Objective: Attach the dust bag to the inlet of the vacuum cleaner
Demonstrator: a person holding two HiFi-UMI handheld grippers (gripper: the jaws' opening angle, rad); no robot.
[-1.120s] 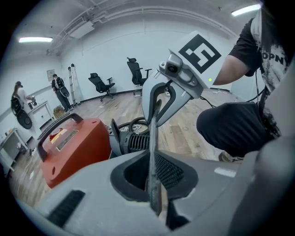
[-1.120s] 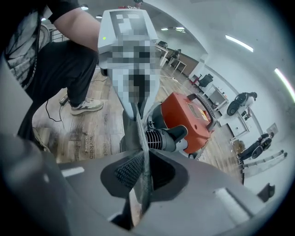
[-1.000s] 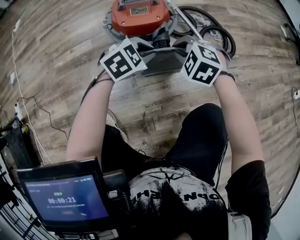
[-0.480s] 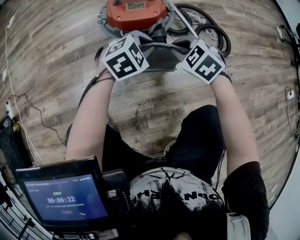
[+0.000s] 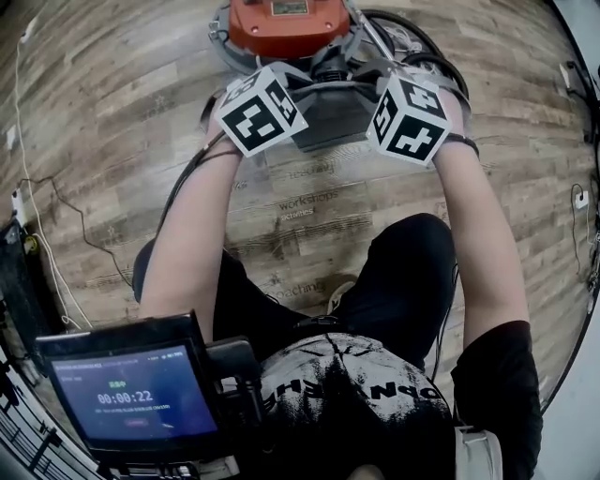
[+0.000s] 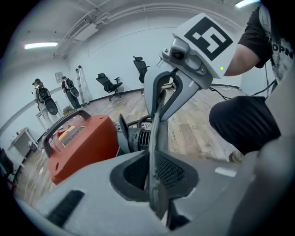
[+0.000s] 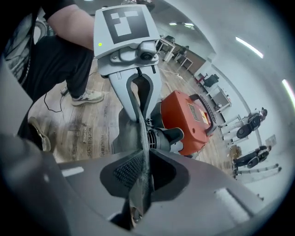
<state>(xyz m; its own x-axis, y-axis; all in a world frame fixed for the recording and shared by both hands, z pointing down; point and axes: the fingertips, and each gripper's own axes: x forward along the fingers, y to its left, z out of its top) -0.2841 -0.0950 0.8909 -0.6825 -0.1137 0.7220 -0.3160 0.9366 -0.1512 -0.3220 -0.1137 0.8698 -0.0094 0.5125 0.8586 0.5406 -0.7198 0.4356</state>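
Left hand-held gripper [image 6: 154, 177] has edged inward, jaws just easing; it and right hand-held gripper [image 7: 143, 177] pinch the dust bag [image 5: 330, 117]. Square it to the inlet [image 6: 138, 138], push evenly.

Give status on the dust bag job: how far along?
Done: the dust bag is gripped and up at the orange vacuum cleaner. In hand: the left claw and right claw each pinch a bag edge, holding it by the black ribbed inlet; the left's jaws have just eased open slightly, with the bag edge between them. Left: push the bag onto the inlet, which doesn't look seated yet, then release.
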